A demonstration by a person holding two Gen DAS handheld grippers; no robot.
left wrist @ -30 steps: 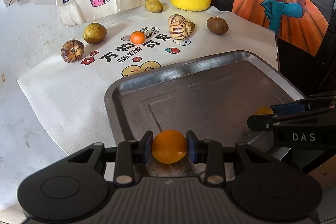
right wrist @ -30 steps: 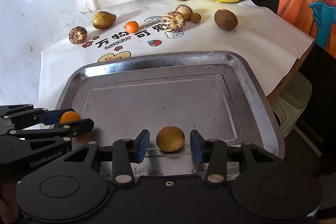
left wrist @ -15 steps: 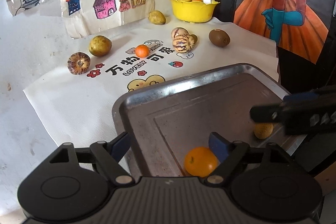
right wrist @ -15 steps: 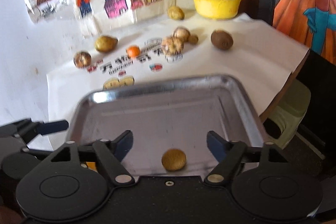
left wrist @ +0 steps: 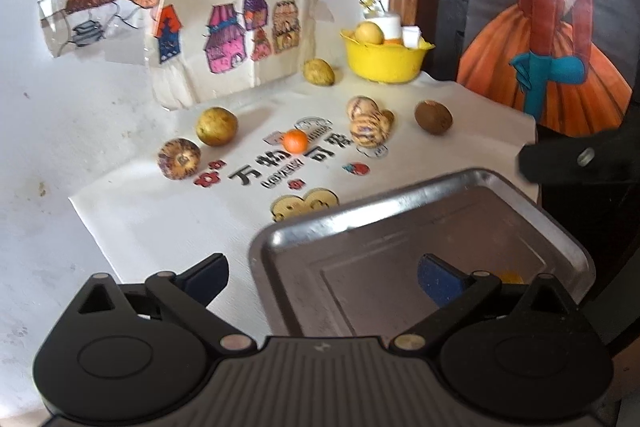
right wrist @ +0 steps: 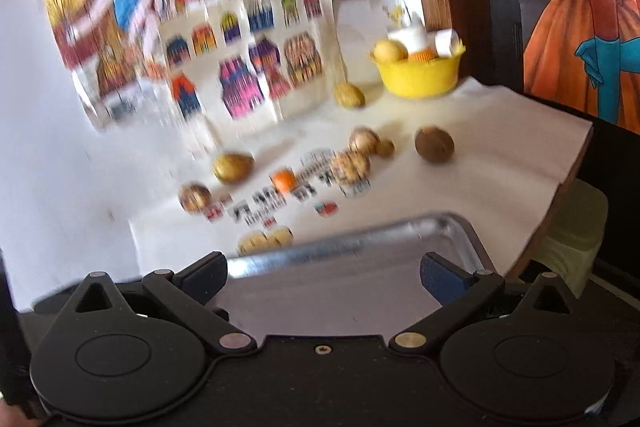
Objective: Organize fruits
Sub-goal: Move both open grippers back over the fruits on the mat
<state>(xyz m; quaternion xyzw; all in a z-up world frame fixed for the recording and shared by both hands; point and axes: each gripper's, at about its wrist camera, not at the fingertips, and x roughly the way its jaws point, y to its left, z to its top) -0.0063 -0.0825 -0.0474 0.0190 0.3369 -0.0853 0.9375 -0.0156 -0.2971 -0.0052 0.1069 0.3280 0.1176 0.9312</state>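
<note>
**Both grippers spread wide above the tray**

The left gripper has its fingers still opening and already wide, with nothing between them; it tilts downward over the near-left corner of the metal tray. A sliver of orange fruit lies in the tray at lower right, mostly hidden behind the right finger. The right gripper likewise points downward over the tray, its fingers opening wide and empty; its view is blurred. The tip of the right gripper enters the left wrist view at the right edge.

Beyond the tray, on the white cloth covering the tabletop, eight loose fruits can be counted: one small orange, one brown kiwi, two yellow-green fruits, three striped ones and one small tan fruit. One yellow bowl stands at upper right, holding a further fruit.
</note>
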